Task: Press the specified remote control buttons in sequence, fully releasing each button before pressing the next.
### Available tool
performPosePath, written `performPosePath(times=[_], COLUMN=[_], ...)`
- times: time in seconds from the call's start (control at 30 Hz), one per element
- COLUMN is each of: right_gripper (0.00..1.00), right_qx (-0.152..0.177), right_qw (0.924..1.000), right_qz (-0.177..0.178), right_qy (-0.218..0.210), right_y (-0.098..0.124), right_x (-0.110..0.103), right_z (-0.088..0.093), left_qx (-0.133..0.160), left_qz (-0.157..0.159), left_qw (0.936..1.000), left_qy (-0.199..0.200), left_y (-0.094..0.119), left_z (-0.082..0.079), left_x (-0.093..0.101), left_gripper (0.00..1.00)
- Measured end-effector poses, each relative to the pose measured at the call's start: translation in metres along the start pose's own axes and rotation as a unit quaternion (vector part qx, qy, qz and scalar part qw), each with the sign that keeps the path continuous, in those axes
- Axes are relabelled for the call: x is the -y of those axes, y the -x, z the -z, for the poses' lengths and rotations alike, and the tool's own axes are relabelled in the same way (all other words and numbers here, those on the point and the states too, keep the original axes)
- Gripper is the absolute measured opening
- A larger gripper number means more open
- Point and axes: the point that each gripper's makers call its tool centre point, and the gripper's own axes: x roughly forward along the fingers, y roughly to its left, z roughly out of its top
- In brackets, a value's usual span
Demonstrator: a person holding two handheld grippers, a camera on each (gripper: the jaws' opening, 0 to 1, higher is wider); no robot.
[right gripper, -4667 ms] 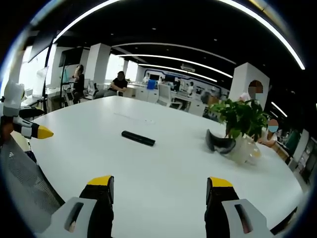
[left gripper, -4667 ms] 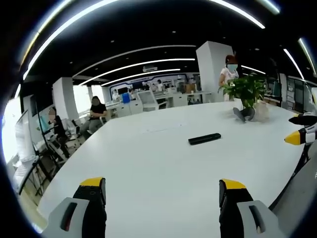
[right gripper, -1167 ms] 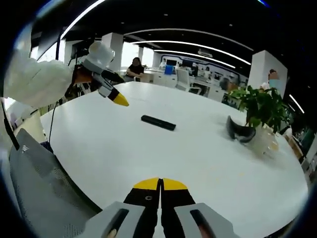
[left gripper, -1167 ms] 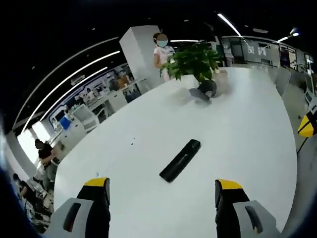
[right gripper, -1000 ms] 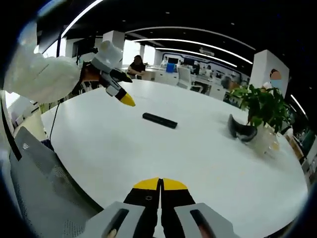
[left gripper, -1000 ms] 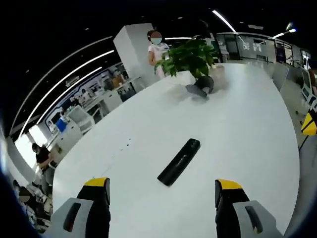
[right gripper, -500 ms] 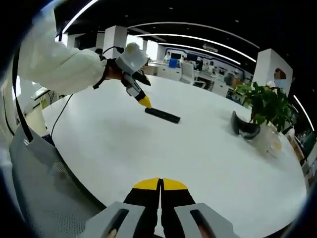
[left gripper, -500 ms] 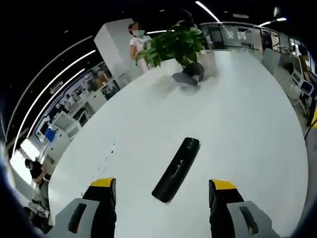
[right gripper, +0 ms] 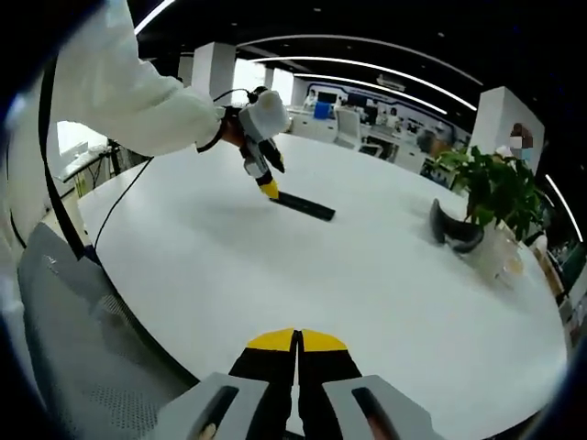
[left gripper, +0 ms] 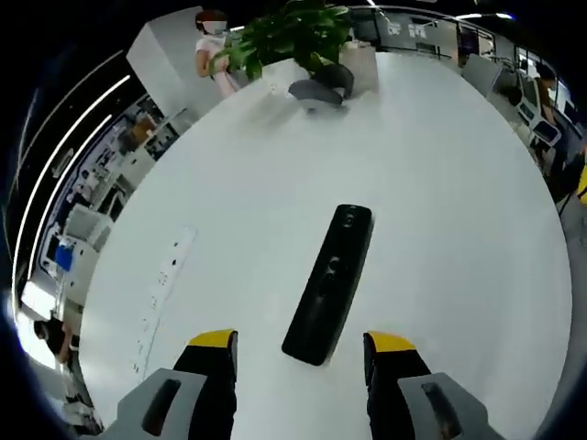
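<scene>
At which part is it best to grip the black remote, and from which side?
Probably at the near end of the remote, across its narrow width. It lies flat on the table, a long slim bar pointing away between the open left gripper jaws, so come from above that end.

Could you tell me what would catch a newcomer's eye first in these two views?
A long black remote lies on the big white table, its near end between the open yellow-tipped jaws of the left tool. At the table's far edge a leafy potted plant stands beside a dark headset-like object. In the right gripper view the right tool is shut, well back from the remote.
</scene>
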Motion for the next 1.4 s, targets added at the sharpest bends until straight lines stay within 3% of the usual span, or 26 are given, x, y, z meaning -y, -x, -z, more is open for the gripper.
performPosePath(times=[0.1,0.43,0.9,1.2,1.4], right_gripper=[0.0,0.0,0.0,0.0,0.0], right_qx=[-0.004,-0.012,-0.015,-0.011,-0.006], right_qw=[1.0,0.9999,0.9999,0.9999,1.0], right_qz=[0.0,0.002,0.002,0.005,0.005], right_qy=[-0.001,0.004,0.008,0.009,0.006], right_y=[-0.001,-0.002,-0.004,-0.004,-0.004], right_x=[0.0,0.0,0.0,0.001,0.0], right_z=[0.001,0.003,0.003,0.002,0.0], left_qx=[-0.016,-0.036,-0.064,-0.097,-0.112], left_qz=[0.028,0.06,0.129,0.127,0.114], left_qw=[0.9995,0.9974,0.9893,0.9871,0.9871], left_qy=[0.006,0.017,0.022,0.01,0.011], left_y=[-0.008,-0.022,-0.024,-0.026,-0.027], left_z=[0.002,0.005,0.006,0.006,0.008], left_x=[0.003,0.005,0.018,0.018,0.019], left_gripper=[0.57,0.52,0.35,0.25,0.23])
